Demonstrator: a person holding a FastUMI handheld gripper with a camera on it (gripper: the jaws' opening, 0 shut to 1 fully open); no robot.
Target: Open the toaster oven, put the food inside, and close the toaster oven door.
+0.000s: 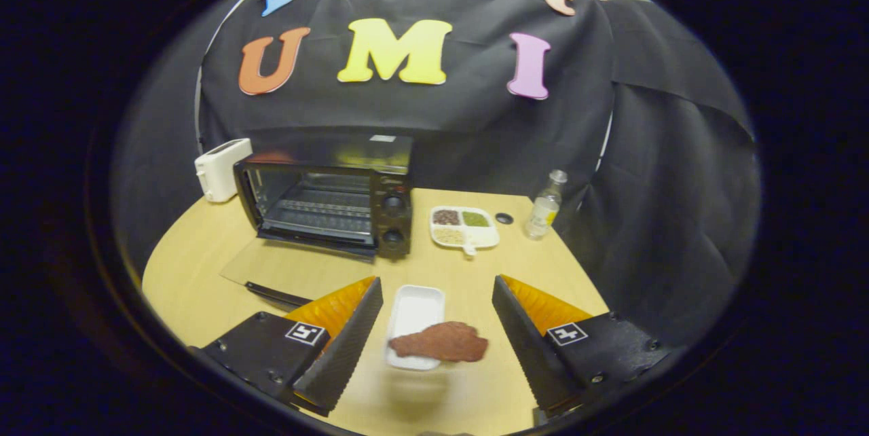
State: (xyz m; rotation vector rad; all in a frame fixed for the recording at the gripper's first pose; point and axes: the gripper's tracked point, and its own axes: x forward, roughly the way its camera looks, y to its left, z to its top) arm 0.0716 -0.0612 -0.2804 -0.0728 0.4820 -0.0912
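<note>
Toaster oven open, food on tray

The black toaster oven (326,202) is seen at 11 o'clock, door lowered; reddish-brown food (441,342) lies across a white tray (415,310).

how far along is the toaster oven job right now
Done: the toaster oven door already lies open on the table. In hand: the gripper is open, its fingers on either side of the brown food on the white tray, not yet gripping. Left: grasp the food, put it inside, shut the door.

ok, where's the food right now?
The food lies between the open gripper fingers, on the near end of the white tray, ahead of the open toaster oven.
</note>
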